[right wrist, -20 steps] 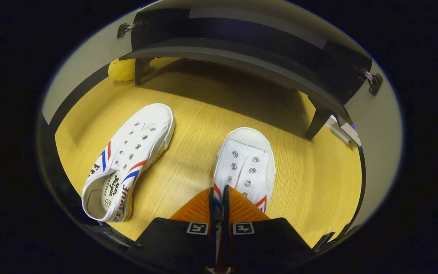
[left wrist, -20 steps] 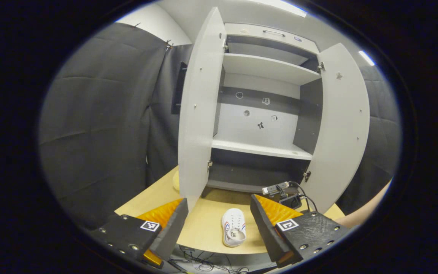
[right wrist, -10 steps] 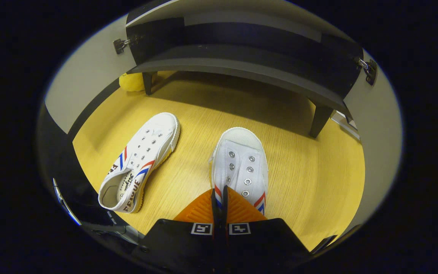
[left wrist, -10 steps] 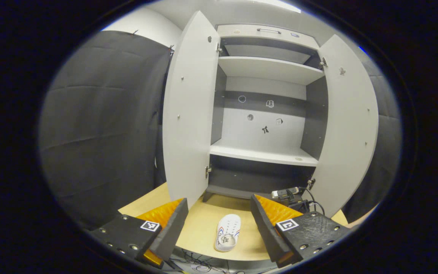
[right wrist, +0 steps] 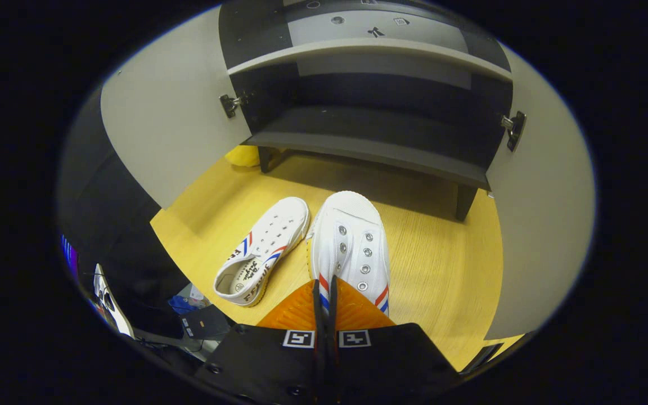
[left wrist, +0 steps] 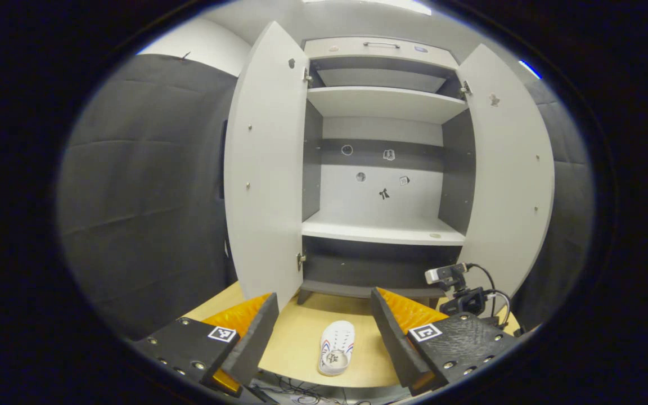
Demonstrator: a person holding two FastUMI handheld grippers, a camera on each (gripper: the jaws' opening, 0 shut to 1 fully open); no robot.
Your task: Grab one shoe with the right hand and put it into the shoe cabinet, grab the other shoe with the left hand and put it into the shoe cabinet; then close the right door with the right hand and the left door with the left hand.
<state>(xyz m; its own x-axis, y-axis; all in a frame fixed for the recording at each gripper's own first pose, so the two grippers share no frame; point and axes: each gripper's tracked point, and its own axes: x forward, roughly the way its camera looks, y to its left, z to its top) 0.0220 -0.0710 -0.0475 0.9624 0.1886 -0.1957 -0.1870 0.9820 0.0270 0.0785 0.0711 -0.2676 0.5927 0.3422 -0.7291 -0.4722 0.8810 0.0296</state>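
Centrally at the bottom of the right gripper view, the right tongs (right wrist: 324,289) are clenched on the heel of a white shoe (right wrist: 349,244), toe pointing up-frame toward the shoe cabinet (right wrist: 369,146). The left tongs (left wrist: 324,320) are released, with the second shoe (left wrist: 336,347) lying on the bench (left wrist: 301,343) between their fingers.

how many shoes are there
2: one shoe clamped at its heel in the right gripper, the other shoe lying on the table to its left.
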